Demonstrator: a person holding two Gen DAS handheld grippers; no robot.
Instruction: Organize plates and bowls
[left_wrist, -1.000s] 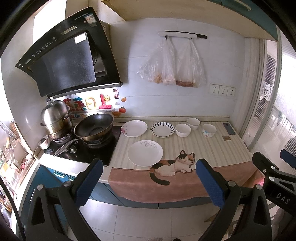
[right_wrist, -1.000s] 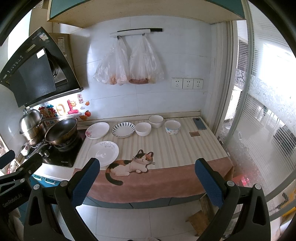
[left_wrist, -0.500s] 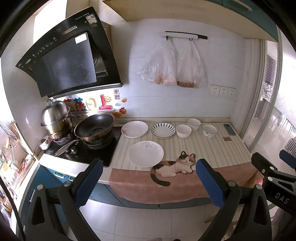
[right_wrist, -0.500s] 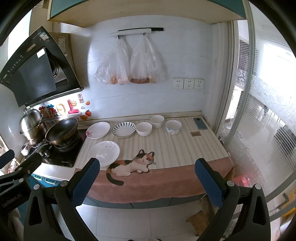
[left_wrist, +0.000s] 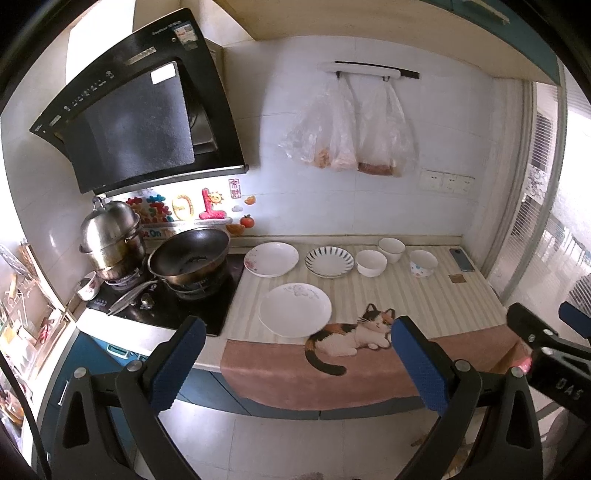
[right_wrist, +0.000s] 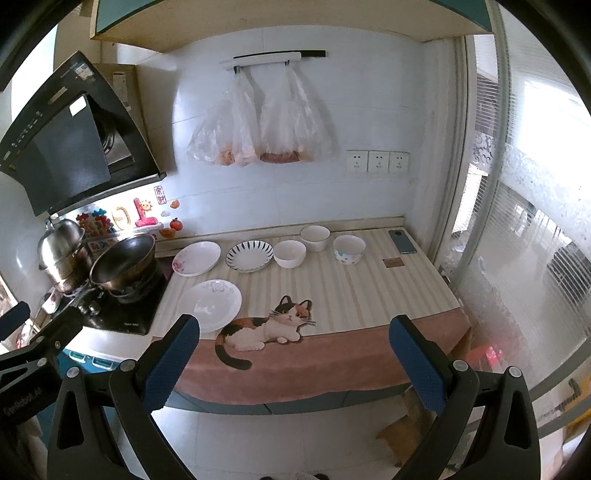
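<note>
On the striped counter mat (left_wrist: 402, 295) lie three plates: a large white plate (left_wrist: 294, 309) in front, a floral white plate (left_wrist: 271, 259) and a blue-striped plate (left_wrist: 329, 261) behind. Three bowls stand to the right: a white bowl (left_wrist: 371, 263), a second white bowl (left_wrist: 391, 249) and a dotted bowl (left_wrist: 423, 263). All show in the right wrist view too, with the large plate (right_wrist: 209, 305) at left and the dotted bowl (right_wrist: 348, 249) at right. My left gripper (left_wrist: 295, 365) and right gripper (right_wrist: 295, 363) are open, empty, and held well back from the counter's front edge.
A black wok (left_wrist: 189, 255) and a steel pot (left_wrist: 110, 236) sit on the hob at left under the range hood (left_wrist: 140, 110). A phone (left_wrist: 461, 259) and a small brown card (left_wrist: 458, 278) lie at back right. Plastic bags (left_wrist: 351, 129) hang on the wall. A window (right_wrist: 535, 221) bounds the right side.
Both views have shifted very slightly, the counter sitting marginally right of where it was. Nothing on the counter has moved. Both grippers stay open.
</note>
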